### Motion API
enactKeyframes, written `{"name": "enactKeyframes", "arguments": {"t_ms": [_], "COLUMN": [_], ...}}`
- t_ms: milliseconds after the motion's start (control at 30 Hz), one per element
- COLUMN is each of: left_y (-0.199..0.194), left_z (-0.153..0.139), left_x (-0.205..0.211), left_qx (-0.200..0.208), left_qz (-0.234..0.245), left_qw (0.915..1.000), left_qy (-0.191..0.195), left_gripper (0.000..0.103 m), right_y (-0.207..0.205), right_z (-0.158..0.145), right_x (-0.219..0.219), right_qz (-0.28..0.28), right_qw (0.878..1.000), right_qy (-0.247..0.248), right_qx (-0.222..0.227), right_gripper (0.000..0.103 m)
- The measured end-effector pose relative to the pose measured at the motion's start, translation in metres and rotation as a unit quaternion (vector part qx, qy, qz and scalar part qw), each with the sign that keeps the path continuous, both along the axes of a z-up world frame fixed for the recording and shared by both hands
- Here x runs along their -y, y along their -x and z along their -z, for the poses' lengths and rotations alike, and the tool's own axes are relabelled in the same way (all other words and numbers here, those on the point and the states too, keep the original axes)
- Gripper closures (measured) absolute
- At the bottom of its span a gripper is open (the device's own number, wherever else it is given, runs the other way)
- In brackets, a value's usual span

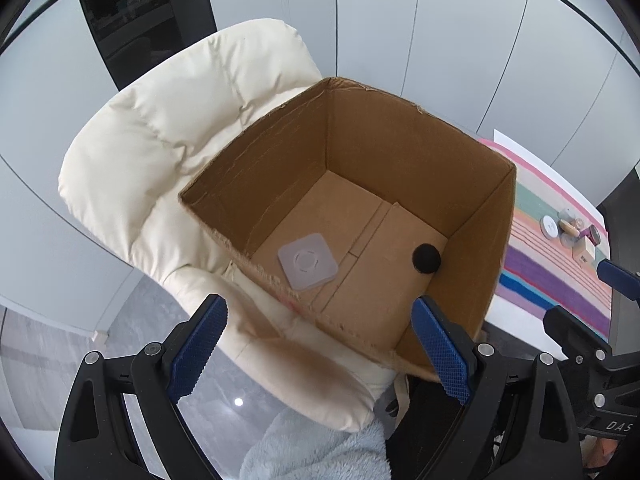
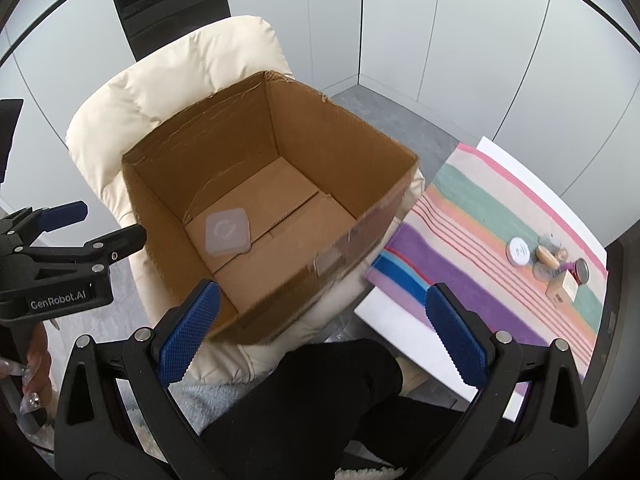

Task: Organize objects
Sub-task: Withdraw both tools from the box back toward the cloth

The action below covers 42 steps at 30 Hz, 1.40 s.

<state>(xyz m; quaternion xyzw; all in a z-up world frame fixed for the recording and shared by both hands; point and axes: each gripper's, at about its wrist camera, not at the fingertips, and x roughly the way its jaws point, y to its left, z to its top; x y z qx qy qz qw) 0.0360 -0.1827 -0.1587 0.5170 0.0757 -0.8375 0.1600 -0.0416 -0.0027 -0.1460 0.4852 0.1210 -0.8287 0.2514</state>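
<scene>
An open cardboard box point(image 1: 400, 140) point(image 2: 200, 148) sits on a cream padded chair point(image 1: 160, 120) point(image 2: 132, 92). On its floor lie a flat grey square lid point(image 1: 307, 261) point(image 2: 228, 231) and a small black round object point(image 1: 426, 258). My left gripper point(image 1: 320, 344) is open and empty, above the box's near rim; it also shows at the left of the right wrist view point(image 2: 104, 224). My right gripper point(image 2: 324, 334) is open and empty, over the box's near corner and the table edge. Small items point(image 2: 548, 260) point(image 1: 572, 236) cluster on the striped cloth to the right.
A striped cloth point(image 2: 460, 240) point(image 1: 560, 280) covers a white table point(image 2: 400, 336) right of the chair. The cluster holds a white round lid point(image 2: 519, 252), a small cardboard cube point(image 2: 562, 290) and small jars. A black-clad leg point(image 2: 320, 400) and pale fleece lie below.
</scene>
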Motion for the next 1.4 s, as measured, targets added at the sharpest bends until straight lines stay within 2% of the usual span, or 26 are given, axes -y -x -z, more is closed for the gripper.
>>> {"name": "enactKeyframes", "arguments": {"t_ms": [267, 433, 667, 833, 1067, 1400], "left_y": [-0.02, -0.011, 0.009, 0.024, 0.045, 0.065], "left_z": [0.003, -0.001, 0.003, 0.004, 0.006, 0.009], "left_x": [-0.007, -0.018, -0.055, -0.086, -0.128, -0.194], "left_qx": [0.006, -0.005, -0.004, -0.009, -0.007, -0.005], "left_qz": [0.002, 0.013, 0.058, 0.095, 0.143, 0.21], "left_qw": [0.9999, 0.9999, 0.9983, 0.9953, 0.9897, 0.9776], "left_qy": [-0.008, -0.009, 0.007, 0.017, 0.006, 0.009], "left_gripper": [0.008, 0.008, 0.008, 0.008, 0.008, 0.008], "right_y": [-0.022, -0.024, -0.02, -0.015, -0.01, -0.011], "right_z": [0.004, 0.004, 0.0, 0.002, 0.002, 0.003], "right_x": [-0.021, -0.033, -0.06, -0.092, -0.147, -0.231], "right_qz": [0.007, 0.018, 0.047, 0.086, 0.144, 0.231], "right_qw": [1.0, 1.0, 0.999, 0.996, 0.989, 0.973], "right_qy": [0.007, 0.011, 0.017, 0.021, 0.019, 0.022], "right_qx": [0.004, 0.005, -0.004, -0.002, -0.002, -0.004], "right_gripper": [0.0, 0.0, 0.0, 0.0, 0.0, 0.0]}}
